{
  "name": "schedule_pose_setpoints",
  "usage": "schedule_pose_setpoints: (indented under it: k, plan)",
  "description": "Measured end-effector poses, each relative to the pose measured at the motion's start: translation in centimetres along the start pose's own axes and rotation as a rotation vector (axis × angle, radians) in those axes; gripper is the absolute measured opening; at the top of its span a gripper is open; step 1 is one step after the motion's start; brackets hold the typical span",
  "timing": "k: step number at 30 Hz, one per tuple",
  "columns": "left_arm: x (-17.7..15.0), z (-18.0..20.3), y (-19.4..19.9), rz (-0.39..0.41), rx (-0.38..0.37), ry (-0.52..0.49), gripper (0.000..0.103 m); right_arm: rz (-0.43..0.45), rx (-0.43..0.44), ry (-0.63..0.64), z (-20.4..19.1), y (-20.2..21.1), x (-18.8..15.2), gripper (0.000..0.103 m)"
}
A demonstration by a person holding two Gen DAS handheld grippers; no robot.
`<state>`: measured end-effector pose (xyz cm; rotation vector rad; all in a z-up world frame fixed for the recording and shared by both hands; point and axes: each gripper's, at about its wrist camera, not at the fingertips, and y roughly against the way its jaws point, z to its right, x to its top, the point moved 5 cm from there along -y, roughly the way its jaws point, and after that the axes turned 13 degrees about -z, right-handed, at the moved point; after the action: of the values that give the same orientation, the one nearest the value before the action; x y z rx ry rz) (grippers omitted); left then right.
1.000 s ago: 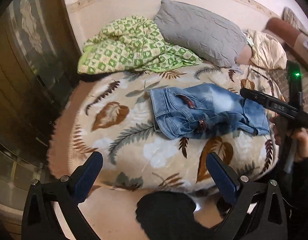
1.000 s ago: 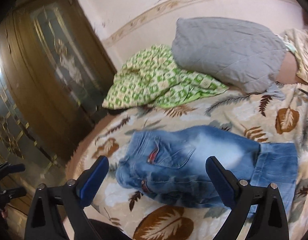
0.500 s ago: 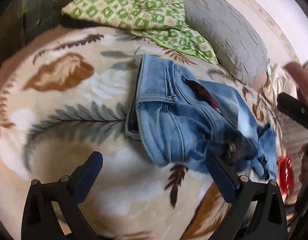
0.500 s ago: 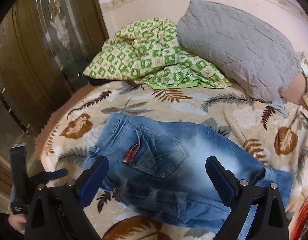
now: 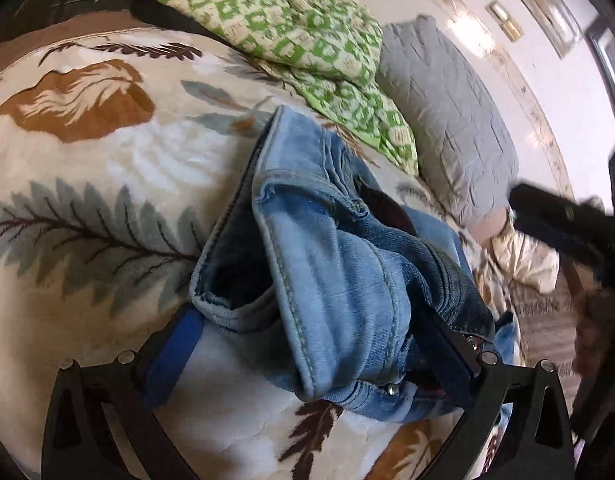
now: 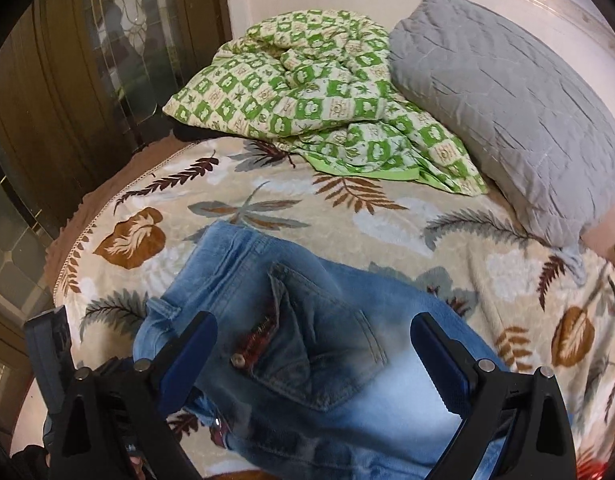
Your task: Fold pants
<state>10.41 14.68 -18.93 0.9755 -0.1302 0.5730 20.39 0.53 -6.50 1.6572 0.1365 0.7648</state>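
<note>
Both wide-open, empty grippers, left (image 5: 307, 340) and right (image 6: 313, 360), have closed in on the faded blue denim pants (image 6: 307, 340) lying rumpled on the leaf-print blanket (image 6: 387, 216); heavy, stiff-seamed, so I'd pinch the thick waistband (image 5: 263, 184).

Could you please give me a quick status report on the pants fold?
Left gripper open, jaws astride the waistband end of the jeans. Right gripper open over the back pocket. Jeans rumpled on the bedspread. Nothing blocking.

No legible text or labels.
</note>
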Motion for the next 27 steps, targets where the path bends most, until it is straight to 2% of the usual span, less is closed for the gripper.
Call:
schedule_pose_setpoints:
  k: [2, 3, 4, 5, 6, 8, 13, 16, 21, 27]
  plan:
    - [0.0, -0.1, 0.1, -0.025, -0.020, -0.028, 0.103, -0.004, -0.001, 0.012, -0.5, -0.3, 0.7, 0.099]
    - [-0.1, -0.4, 0.4, -0.019, -0.033, -0.029, 0.094, -0.006, 0.002, 0.019, -0.8, -0.5, 1.0, 0.099]
    - [-0.2, -0.9, 0.7, -0.011, -0.032, -0.010, 0.083, -0.008, 0.005, 0.028, -1.1, -0.7, 1.3, 0.099]
    - [-0.2, -1.4, 0.7, -0.020, -0.045, 0.004, 0.052, -0.013, 0.005, 0.036, -1.4, -0.9, 1.5, 0.099]
    - [-0.5, -2.0, 0.5, -0.056, -0.097, 0.031, 0.040, -0.016, 0.004, 0.043, -1.6, -1.1, 1.6, 0.099]
    - [-0.7, -2.4, 0.2, -0.075, -0.137, 0.046, 0.037, -0.031, 0.004, 0.055, -2.1, -1.8, 2.0, 0.099]
    - [-0.9, -1.2, 0.1, -0.067, -0.054, -0.022, 0.037, -0.099, 0.033, 0.075, -3.8, -4.3, 3.1, 0.099]
    - [-1.1, -0.9, 0.0, -0.058, -0.028, -0.050, 0.037, -0.127, -0.020, 0.130, -5.4, -6.2, 4.2, 0.099]
    - [-1.2, -1.3, 0.0, -0.048, -0.037, -0.062, 0.037, -0.154, -0.125, 0.236, -7.3, -9.5, 6.0, 0.099]
    - [-1.5, -1.3, 0.0, -0.037, -0.027, -0.084, 0.038, -0.197, -0.162, 0.258, -7.1, -13.0, 6.7, 0.099]
